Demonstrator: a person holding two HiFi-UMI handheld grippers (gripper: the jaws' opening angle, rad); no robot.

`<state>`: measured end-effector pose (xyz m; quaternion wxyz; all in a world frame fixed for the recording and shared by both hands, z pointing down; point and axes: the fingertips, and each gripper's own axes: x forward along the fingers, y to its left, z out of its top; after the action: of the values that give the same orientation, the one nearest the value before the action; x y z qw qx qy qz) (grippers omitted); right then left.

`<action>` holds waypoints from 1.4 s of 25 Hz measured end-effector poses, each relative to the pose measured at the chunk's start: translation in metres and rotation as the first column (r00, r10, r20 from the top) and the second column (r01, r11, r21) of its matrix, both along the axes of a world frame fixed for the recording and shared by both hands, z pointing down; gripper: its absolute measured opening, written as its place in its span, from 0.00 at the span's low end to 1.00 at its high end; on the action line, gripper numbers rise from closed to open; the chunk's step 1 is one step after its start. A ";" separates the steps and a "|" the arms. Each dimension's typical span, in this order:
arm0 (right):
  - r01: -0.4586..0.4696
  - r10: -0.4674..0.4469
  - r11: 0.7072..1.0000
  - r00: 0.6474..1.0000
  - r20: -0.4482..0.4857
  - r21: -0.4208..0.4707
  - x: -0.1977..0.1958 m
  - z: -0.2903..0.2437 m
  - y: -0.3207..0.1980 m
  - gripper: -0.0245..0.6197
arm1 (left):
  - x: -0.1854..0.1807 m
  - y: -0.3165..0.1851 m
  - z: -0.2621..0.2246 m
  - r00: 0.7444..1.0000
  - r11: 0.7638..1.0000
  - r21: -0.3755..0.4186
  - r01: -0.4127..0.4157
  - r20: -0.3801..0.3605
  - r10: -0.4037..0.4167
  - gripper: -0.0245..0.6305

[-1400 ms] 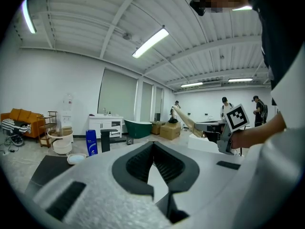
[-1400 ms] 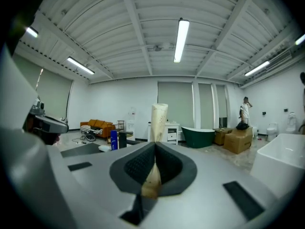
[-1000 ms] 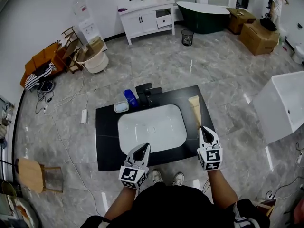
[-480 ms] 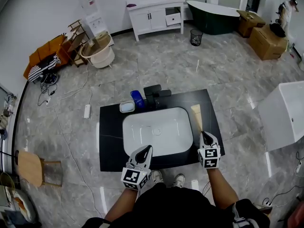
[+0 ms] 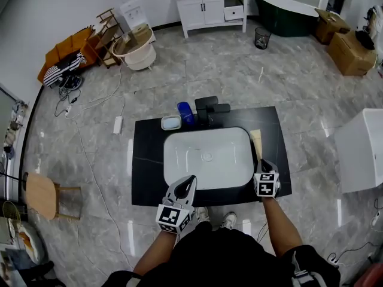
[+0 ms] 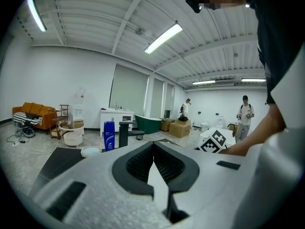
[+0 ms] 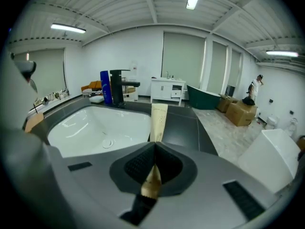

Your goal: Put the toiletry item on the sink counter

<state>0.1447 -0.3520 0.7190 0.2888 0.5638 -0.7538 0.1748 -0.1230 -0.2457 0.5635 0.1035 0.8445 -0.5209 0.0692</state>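
A cream toiletry tube (image 5: 257, 141) stretches along the black sink counter (image 5: 146, 160), right of the white basin (image 5: 206, 157). My right gripper (image 5: 261, 160) is shut on the tube's near end. In the right gripper view the tube (image 7: 158, 118) runs forward from the closed jaws of the right gripper (image 7: 153, 163); I cannot tell whether it touches the counter. My left gripper (image 5: 191, 179) hovers at the basin's front edge, shut and empty. The left gripper (image 6: 153, 163) shows its pads pressed together in its own view.
At the counter's back stand a black faucet (image 5: 210, 107), a blue bottle (image 5: 185, 113) and a small soap dish (image 5: 170, 122). A white tub (image 5: 362, 151) sits on the floor to the right. People (image 6: 244, 111) stand far off in the room.
The head view has shifted, so the counter sits further right in the picture. Both grippers keep nearly the same places relative to the basin, and the tube stays in the right gripper.
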 end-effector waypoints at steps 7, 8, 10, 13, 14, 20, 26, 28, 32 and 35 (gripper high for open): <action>-0.020 0.016 0.996 0.999 -0.045 -0.083 0.008 0.030 -0.006 0.05 | -0.016 0.006 0.008 0.999 0.999 -0.016 0.040 0.008 -0.040 0.05; -0.019 0.014 0.996 0.998 -0.054 -0.091 0.009 0.033 -0.007 0.05 | -0.017 0.006 0.008 0.999 0.999 -0.019 0.043 0.008 -0.042 0.05; -0.018 0.011 0.993 0.998 -0.057 -0.117 0.010 0.039 -0.009 0.07 | -0.020 0.006 0.008 0.999 0.999 -0.019 0.047 0.009 -0.046 0.05; -0.028 0.024 0.989 0.999 -0.030 -0.148 0.008 0.042 -0.009 0.09 | -0.021 0.004 0.006 0.999 0.999 -0.011 0.046 0.007 -0.046 0.05; -0.033 0.029 0.988 0.999 -0.024 -0.153 0.009 0.042 -0.010 0.10 | -0.021 0.003 0.006 0.999 0.999 -0.009 0.045 0.004 -0.045 0.05; -0.077 0.077 0.984 0.997 -0.004 -0.158 0.026 0.038 -0.010 0.25 | -0.017 0.003 0.003 0.999 0.999 -0.005 0.034 -0.007 -0.034 0.05; -0.072 0.078 0.995 0.993 0.087 -0.067 0.016 -0.013 -0.008 0.25 | -0.019 0.002 0.001 1.000 1.000 0.005 0.028 -0.013 -0.028 0.05; -0.062 0.064 0.998 0.992 0.111 -0.021 0.008 -0.037 -0.006 0.25 | -0.019 0.001 -0.002 1.000 1.000 0.011 0.026 -0.016 -0.026 0.05; -0.050 0.035 0.995 0.985 0.170 0.084 -0.005 -0.089 -0.003 0.22 | -0.017 -0.002 -0.009 0.999 0.999 0.030 0.015 -0.031 -0.014 0.05; -0.047 0.014 0.985 0.981 0.193 0.164 -0.009 -0.129 -0.001 0.17 | -0.015 -0.006 -0.017 0.999 0.999 0.049 0.008 -0.038 -0.006 0.05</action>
<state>0.1357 -0.3525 0.5903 0.1639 0.5783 -0.7813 0.1683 -0.1383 -0.2521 0.5468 0.0928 0.8460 -0.5235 0.0403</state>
